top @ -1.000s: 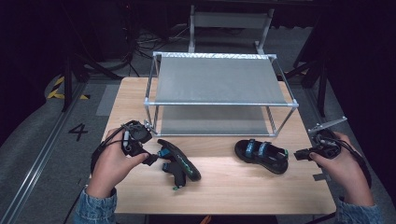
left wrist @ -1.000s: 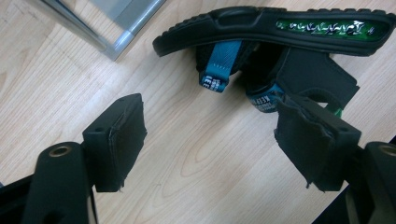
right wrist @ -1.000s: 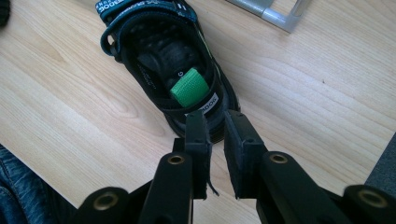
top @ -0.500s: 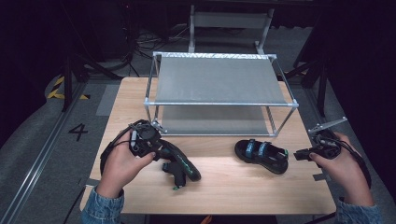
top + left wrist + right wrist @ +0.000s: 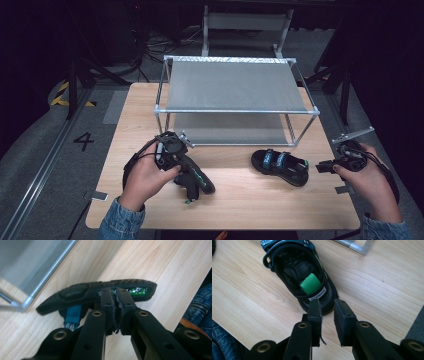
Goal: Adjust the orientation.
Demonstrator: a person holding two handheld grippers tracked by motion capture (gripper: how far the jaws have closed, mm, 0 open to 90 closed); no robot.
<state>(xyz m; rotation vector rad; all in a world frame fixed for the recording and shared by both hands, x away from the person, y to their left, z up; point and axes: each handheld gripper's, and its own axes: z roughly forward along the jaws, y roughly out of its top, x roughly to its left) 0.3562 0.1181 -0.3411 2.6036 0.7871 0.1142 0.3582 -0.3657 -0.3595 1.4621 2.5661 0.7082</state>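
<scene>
The left gripper [image 5: 117, 296] has just closed its fingers [image 5: 107, 300] on the left sandal's [image 5: 97, 293] strap; earlier they stood wide beside it.

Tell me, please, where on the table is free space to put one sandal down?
Free: the wood between the two sandals, the strip along the near edge of the table, and the left side beside the rack. The rack's top shelf is bare too. Crowded: around the left hand-held gripper, shut on its sandal.

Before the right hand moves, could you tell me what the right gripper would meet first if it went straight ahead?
Most likely the heel of the black sandal: the right gripper, jaws apart, points straight at it, close by.
</scene>
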